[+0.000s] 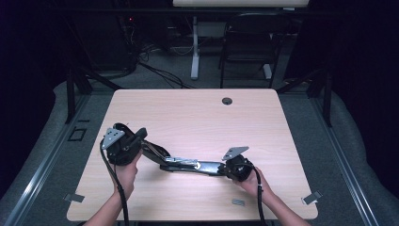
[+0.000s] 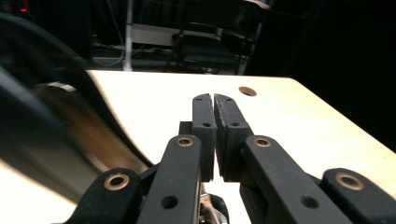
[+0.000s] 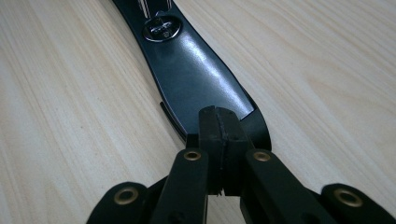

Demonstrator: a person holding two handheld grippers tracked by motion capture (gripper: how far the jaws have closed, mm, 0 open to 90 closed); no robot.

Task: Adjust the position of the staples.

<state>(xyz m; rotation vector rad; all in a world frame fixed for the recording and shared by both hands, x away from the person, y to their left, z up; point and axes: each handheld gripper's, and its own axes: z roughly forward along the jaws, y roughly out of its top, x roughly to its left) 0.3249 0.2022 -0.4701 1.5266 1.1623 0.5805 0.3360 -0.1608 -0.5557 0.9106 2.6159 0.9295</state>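
Two tongs: both at work on one thing, near the front edge of the pale wood-grain worktop (image 1: 197, 113).
Thing in hand: a long, glossy black curved object with silver metal fittings (image 1: 188, 165), lying on the worktop between the two hands; what it is I cannot tell.
Left tongs (image 2: 214, 140): jaws pressed together with a hairline gap, nothing visibly between them; a blurred dark curved part passes just beside them in the left gripper view.
Right tongs (image 3: 218, 135): jaws closed at the object's narrow end (image 3: 196, 74); whether they pinch its edge or merely rest on it is unclear.
Likely step: steadying one end while the other is worked.
Doing it well: keep the right end flat on the worktop, move the left slowly, avoid twisting.
Risk: the glossy surface probably slips under a thin-edge pinch.
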